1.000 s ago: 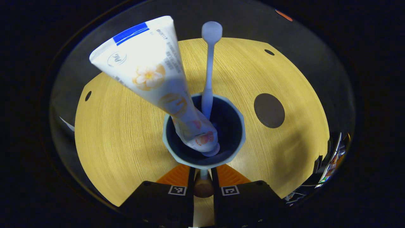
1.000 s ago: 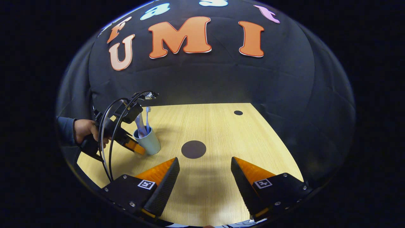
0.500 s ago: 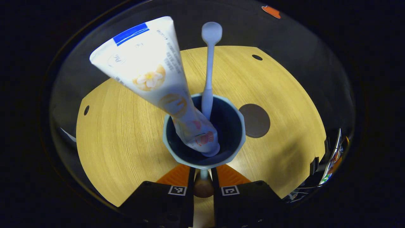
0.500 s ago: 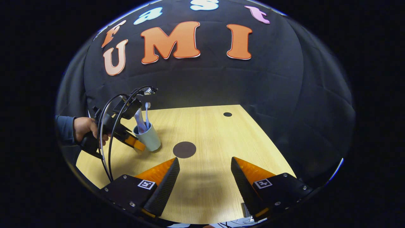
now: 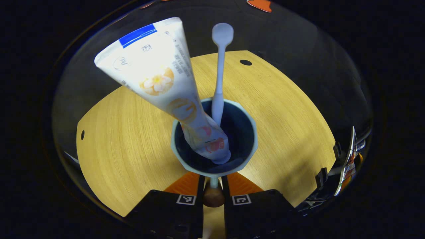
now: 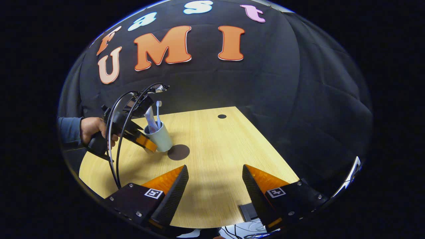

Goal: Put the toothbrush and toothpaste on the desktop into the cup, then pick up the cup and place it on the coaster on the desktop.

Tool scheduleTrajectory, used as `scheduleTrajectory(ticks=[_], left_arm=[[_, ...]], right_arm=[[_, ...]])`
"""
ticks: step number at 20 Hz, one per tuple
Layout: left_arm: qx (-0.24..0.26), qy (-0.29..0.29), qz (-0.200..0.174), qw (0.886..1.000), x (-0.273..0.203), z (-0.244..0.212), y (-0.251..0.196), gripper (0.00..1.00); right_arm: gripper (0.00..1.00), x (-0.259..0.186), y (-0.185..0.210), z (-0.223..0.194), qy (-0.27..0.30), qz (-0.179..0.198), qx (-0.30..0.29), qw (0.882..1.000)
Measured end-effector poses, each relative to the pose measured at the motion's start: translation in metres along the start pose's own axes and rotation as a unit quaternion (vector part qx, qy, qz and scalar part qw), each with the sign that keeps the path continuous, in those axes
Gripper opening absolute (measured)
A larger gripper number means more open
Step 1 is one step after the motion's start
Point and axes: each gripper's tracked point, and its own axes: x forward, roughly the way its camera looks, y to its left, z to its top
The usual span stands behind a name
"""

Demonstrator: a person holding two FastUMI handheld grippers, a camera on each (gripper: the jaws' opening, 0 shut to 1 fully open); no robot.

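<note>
Cup carried to the coaster's edge

The left tool [image 6: 146,144] grips the cup [image 5: 214,137] between both fingers, toothpaste [image 5: 166,83] and toothbrush [image 5: 219,69] standing inside. In the right gripper view the cup is now just beside the dark coaster [image 6: 178,152] on the surface [image 6: 212,156], well nearer than a second ago. The right tool [image 6: 215,186] hangs open, holding nothing

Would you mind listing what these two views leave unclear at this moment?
- Coaster: in the right gripper view the cup covers its near-left edge, so whether the cup stands on it or hangs above is unclear.
- Toothbrush: its lower end is sunk in the cup, left gripper view.
- Toothpaste print: too blurred.
</note>
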Motion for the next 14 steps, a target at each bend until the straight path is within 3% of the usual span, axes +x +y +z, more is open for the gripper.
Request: scheduleTrajectory(ticks=[14], left_arm=[[0.033, 0.031, -0.008, 0.999, -0.008, -0.009, 0.01, 0.25]], right_arm=[[0.98, -0.016, -0.035, -0.017, 0.024, -0.038, 0.022, 0.999]])
